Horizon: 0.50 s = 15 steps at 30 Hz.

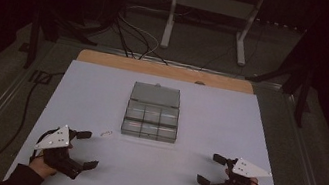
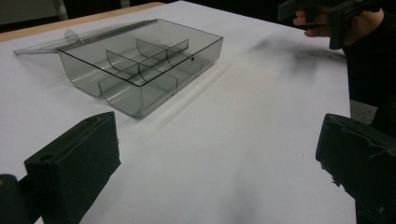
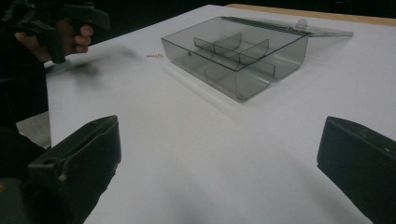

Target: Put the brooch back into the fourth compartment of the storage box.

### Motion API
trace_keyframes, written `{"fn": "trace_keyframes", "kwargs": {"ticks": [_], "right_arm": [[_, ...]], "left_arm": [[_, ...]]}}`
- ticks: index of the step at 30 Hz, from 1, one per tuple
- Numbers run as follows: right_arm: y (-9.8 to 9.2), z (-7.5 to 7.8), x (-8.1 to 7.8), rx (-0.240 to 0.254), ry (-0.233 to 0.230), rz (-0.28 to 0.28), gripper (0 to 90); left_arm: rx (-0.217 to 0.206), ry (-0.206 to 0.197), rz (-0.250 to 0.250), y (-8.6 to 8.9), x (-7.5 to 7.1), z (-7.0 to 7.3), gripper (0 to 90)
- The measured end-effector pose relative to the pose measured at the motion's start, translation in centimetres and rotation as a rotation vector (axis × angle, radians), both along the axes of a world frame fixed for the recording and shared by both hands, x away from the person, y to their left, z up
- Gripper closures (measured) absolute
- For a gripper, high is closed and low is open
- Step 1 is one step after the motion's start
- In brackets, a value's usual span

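High view first: the clear plastic compartment box (image 1: pixel 150 122) sits in the middle of the frame on the white desk (image 1: pixel 228 123), lid (image 1: pixel 156 94) swung fully back and lying flat behind it. Six compartments, two rows of three, and nothing can be made out in them. Just left of the box, towards the lower left, lies a small pale object (image 1: pixel 106 133) (too tiny to identify), apart from the box wall.

Lower left of the frame, the left gripper (image 1: pixel 84 149) rests low over the desk in the person's hand, jaws spread wide with nothing between them. Lower right, the right gripper (image 1: pixel 210 169) mirrors it, jaws likewise wide apart and holding nothing. Both point inward and sit well apart from the box.

Left gripper view shows the box (image 2: pixel 140 65) in the upper left, beyond its own parted jaws.
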State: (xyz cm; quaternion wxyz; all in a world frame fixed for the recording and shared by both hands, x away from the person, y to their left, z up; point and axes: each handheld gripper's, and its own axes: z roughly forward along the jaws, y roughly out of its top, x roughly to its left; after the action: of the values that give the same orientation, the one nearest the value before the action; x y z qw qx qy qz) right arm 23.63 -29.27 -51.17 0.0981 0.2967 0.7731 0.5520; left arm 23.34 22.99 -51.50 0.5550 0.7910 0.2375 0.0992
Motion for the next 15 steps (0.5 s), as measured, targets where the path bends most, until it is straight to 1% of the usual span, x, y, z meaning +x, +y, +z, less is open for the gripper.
{"fn": "trace_keyframes", "kwargs": {"ticks": [3, 7, 8, 10, 12, 15], "right_arm": [[0.03, 0.11, -0.02, 0.002, -0.007, -0.001, 0.0], [-0.06, 0.18, 0.03, 0.018, -0.010, -0.001, 0.0], [-0.09, 0.18, 0.05, 0.021, -0.006, 0.000, 0.0], [0.01, 0.16, 0.03, 0.012, 0.002, 0.004, 0.0], [0.13, 0.22, 0.01, 0.019, 0.004, 0.008, 0.0], [0.21, 0.35, 0.01, 0.032, 0.007, 0.010, 0.0]], "left_arm": [[0.005, 0.002, -0.002, -0.03, 0.01, -0.05, 1.2], [0.009, 0.008, -0.008, -0.14, 0.03, -0.12, 1.2], [0.014, 0.010, -0.011, -0.18, 0.06, -0.14, 1.2], [0.013, 0.013, -0.015, -0.21, 0.05, -0.15, 1.2], [0.014, 0.017, -0.018, -0.20, 0.06, -0.17, 1.2], [0.006, 0.030, -0.044, -0.27, 0.07, -0.13, 1.2]]}}
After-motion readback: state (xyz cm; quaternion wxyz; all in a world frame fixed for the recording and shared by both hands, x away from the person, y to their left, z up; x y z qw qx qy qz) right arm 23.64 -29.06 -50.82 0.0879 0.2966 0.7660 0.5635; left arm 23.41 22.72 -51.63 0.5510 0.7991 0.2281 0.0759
